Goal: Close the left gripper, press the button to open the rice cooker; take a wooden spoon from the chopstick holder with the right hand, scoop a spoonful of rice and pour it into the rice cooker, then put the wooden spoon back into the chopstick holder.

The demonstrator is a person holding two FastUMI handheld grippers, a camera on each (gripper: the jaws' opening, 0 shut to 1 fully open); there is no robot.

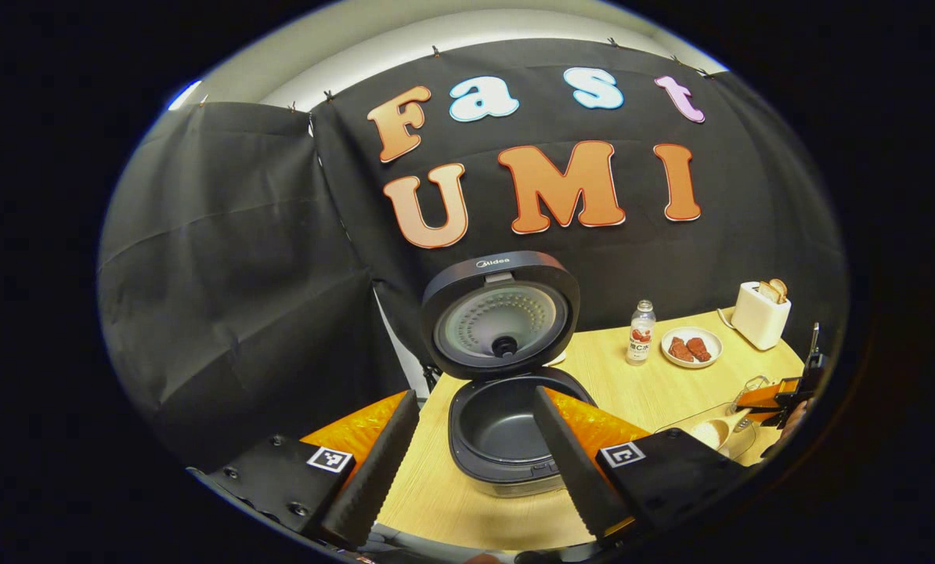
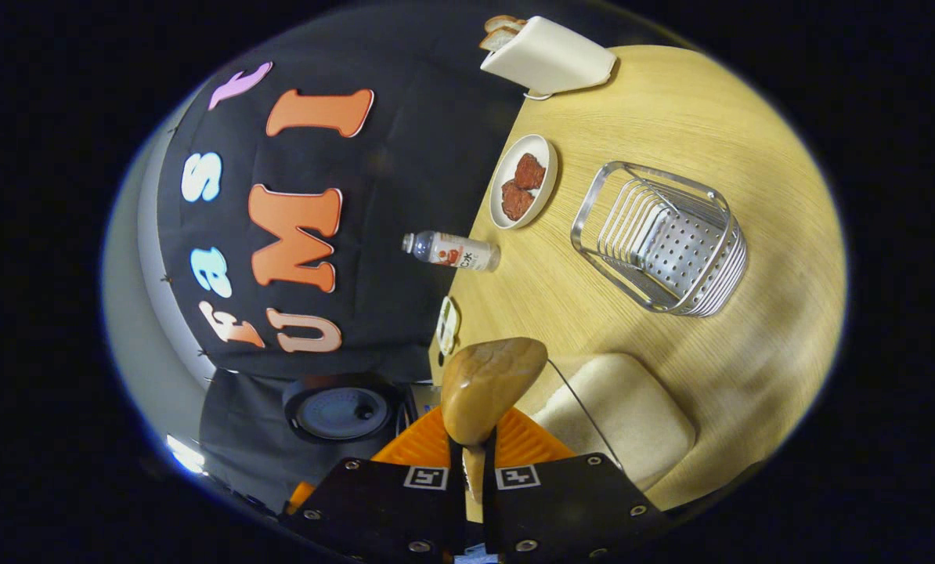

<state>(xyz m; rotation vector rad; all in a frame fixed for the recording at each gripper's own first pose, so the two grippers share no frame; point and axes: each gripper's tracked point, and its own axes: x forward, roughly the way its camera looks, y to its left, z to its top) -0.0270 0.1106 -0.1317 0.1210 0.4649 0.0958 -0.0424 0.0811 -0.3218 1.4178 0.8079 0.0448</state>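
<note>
Left gripper view faces rice cooker (image 1: 507, 384) closely; right gripper view, rolled sideways, shares it

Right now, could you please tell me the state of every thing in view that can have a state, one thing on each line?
rice cooker: lid up, inner pot looks empty
left gripper: open, holding nothing
right gripper: shut on the wooden spoon
wooden spoon: held, bowl above the rice container
rice container: open, rice inside
chopstick holder: looks empty
bottle: upright, capped
toaster: bread sticking up
plate: two reddish pieces on it
</note>
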